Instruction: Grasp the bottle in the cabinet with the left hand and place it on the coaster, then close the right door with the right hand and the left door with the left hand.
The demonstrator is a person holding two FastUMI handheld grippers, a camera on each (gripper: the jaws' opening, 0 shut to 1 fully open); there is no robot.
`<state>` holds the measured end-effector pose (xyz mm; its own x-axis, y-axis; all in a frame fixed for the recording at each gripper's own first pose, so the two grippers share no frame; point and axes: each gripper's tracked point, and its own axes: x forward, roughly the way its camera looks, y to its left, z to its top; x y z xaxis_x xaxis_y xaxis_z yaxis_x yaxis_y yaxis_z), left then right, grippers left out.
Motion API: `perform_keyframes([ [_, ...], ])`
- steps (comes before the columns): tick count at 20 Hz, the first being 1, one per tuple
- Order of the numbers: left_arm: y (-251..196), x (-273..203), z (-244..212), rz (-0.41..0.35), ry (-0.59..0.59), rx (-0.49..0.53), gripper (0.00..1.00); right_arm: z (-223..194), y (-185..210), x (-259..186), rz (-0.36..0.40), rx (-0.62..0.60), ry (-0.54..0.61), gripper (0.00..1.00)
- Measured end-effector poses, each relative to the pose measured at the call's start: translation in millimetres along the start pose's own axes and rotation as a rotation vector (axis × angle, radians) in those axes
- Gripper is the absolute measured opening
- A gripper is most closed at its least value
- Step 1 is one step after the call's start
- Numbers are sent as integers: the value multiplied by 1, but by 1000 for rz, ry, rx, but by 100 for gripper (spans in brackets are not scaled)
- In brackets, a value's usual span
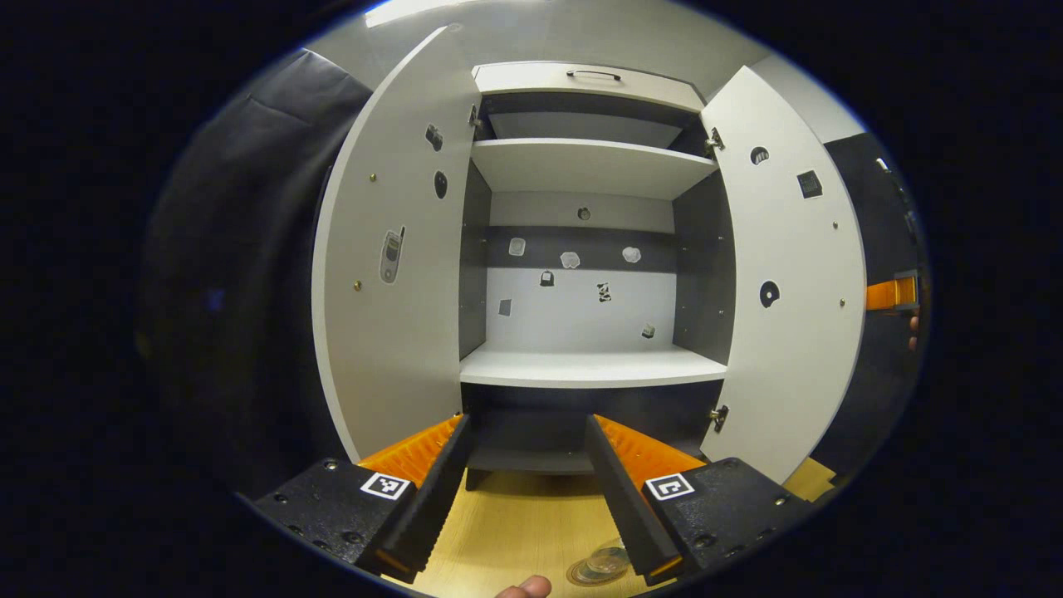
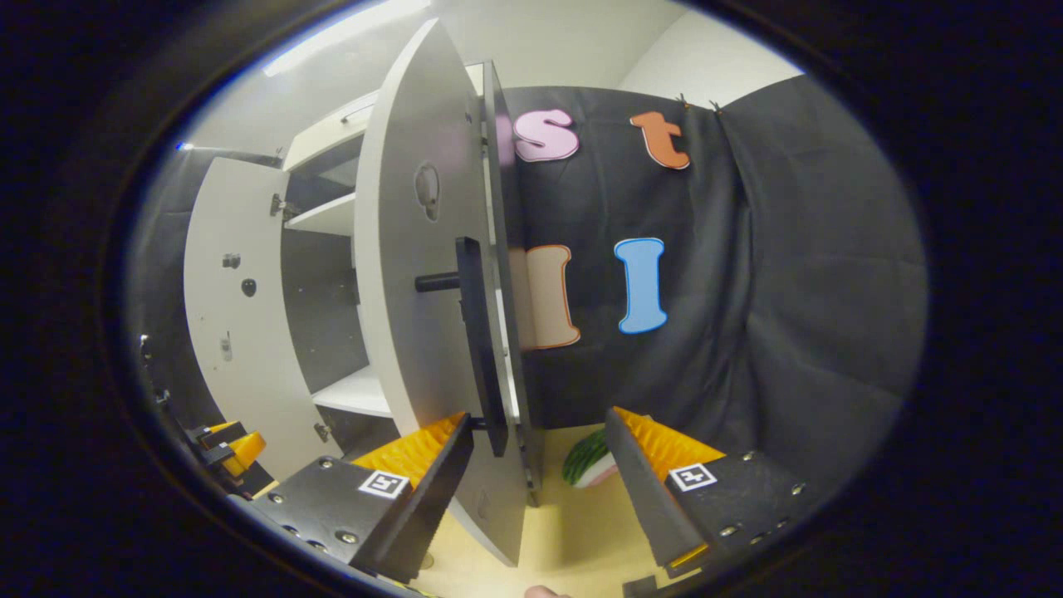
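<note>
Right gripper [image 2: 531, 465] wide open, empty, straddling the right door's [image 2: 415, 274] edge; careless push snags its handle [image 2: 477, 332]. Left gripper [image 1: 527, 482] open, empty, facing the cabinet [image 1: 581, 365].

The cabinet [image 1: 581, 365] has white doors [image 1: 390, 274] and shelves, dark grey side walls and a grey-banded back panel dotted with small stickers, the right door's handle [image 2: 477, 332] is black, the surface [image 1: 515, 523] is pale wood, and a green-striped object [image 2: 588, 457] lies on it
</note>
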<state>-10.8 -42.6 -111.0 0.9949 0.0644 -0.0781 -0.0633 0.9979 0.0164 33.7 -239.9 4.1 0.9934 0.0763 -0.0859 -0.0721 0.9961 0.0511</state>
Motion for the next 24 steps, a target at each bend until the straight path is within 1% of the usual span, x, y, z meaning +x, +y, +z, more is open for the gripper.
perform_keyframes([
  [2,-3,-2,-2,-10,10,-5,88,1,11,2,25,-26,-10,98],
  [5,1,-5,-7,-5,28,-13,88,-5,36,7,85,0,0,98],
  [6,3,-6,-7,-2,30,-21,87,-6,46,9,104,7,-1,100],
  [7,4,-7,-8,1,34,-29,88,-7,53,12,120,12,0,98],
  [8,7,-8,-8,5,35,-34,88,-8,60,14,134,17,1,98],
  [11,10,-4,-6,14,39,-47,88,-10,87,20,165,-2,-4,98],
  [13,16,-8,-3,27,34,-42,88,-10,100,27,180,-13,-15,98],
  [16,24,-11,3,33,21,-46,88,-12,119,37,186,10,-21,98],
  [17,28,-13,4,38,15,-45,88,-13,127,43,191,4,-26,96],
  [18,32,-14,7,42,10,-44,88,-13,135,48,196,-6,-37,100],
  [24,63,-26,21,95,-19,-56,88,-13,175,84,205,-31,-52,100],
])
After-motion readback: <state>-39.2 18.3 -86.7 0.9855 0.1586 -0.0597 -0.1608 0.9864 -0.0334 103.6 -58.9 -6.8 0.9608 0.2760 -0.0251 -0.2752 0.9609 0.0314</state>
